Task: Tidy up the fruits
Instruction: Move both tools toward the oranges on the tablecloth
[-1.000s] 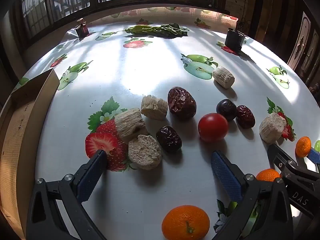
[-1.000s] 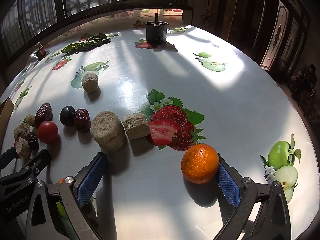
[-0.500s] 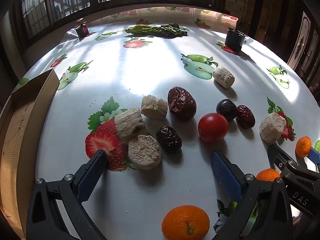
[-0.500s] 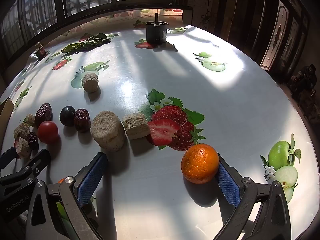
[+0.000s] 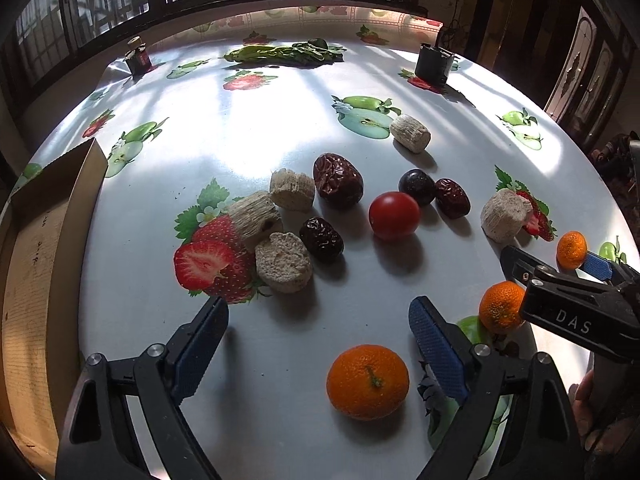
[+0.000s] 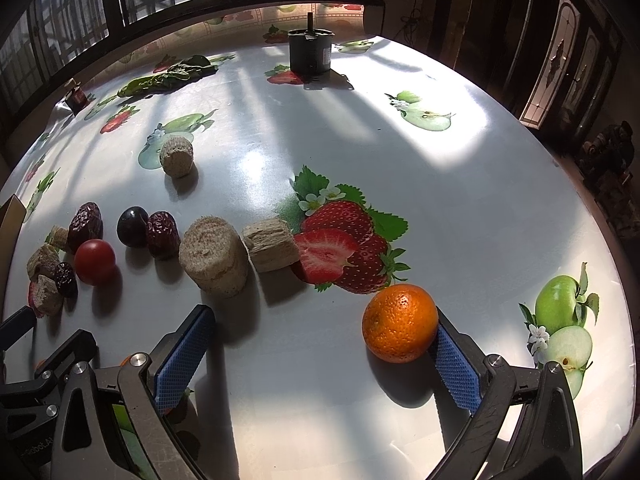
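Observation:
My left gripper (image 5: 320,332) is open and empty, low over the table. An orange (image 5: 367,381) lies near its right finger. A red tomato (image 5: 394,215), a dark plum (image 5: 417,187), red dates (image 5: 338,180) and beige cakes (image 5: 283,262) lie ahead of it. My right gripper (image 6: 320,344) is open; its right finger touches an orange (image 6: 399,322). It also shows in the left wrist view (image 5: 560,272), with a second orange (image 5: 501,306) beside it.
A cardboard box (image 5: 36,248) stands at the left table edge. A black cup (image 6: 310,51), leafy greens (image 5: 280,54) and a small jar (image 5: 138,58) sit at the far side. The tablecloth bears printed strawberries and apples.

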Motion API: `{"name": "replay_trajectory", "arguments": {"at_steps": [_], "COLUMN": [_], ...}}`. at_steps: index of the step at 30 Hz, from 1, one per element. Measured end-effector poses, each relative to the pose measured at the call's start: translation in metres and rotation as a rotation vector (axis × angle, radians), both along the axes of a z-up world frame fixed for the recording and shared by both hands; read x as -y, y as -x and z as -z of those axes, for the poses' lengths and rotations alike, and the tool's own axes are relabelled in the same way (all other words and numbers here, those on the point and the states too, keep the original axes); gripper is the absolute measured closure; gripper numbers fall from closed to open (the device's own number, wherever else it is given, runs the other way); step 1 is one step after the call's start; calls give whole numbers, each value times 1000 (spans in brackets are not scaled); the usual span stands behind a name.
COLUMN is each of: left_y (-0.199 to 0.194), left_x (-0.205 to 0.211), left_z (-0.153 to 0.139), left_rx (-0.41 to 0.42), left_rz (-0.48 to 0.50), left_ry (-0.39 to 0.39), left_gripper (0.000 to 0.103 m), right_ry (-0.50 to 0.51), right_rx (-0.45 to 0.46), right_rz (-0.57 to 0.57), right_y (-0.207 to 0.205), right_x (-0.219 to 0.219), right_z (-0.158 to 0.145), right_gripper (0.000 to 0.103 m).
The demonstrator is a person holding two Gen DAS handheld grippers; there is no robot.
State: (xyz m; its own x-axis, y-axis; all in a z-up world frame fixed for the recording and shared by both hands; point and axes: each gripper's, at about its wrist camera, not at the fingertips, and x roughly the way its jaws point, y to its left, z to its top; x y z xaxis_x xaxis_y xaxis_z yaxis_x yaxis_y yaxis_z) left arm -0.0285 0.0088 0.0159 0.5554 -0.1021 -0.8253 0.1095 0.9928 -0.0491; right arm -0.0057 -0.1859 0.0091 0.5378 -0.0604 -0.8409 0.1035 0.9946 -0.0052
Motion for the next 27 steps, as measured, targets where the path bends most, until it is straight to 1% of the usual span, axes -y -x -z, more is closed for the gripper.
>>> {"name": "replay_trajectory", "arguments": {"at_steps": [3,6,9,14,19,23,27], "left_y": [22,40,49,56,63,67,68], "left_x": [-10,-20,-33,-46,-49,-49,-51], "left_z": [-19,-36,-45,-52,-57,-61,-63], "left_rx": [73,145,169,179,195,211,225], "left_rz": [-12,-21,-40,-65,-59,-49,-50], "left_ry": [9,-4,4,12,14,14,14], "left_gripper": [12,11,11,11,11,11,11], "right_ry": [-21,-82,-92,-116,-58,0,39], "right_rx": [-19,17,83,163,254,374,494], "right_rz": [-10,1,6,8,3,6,36], "right_y": [2,15,33,62,85,101,115], "right_x": [1,2,-6,-21,-34,-43,-47], "right_z": [-2,-14,-30,-48,-67,-90,-106], "right_gripper": [1,1,1,1,1,1,1]}}
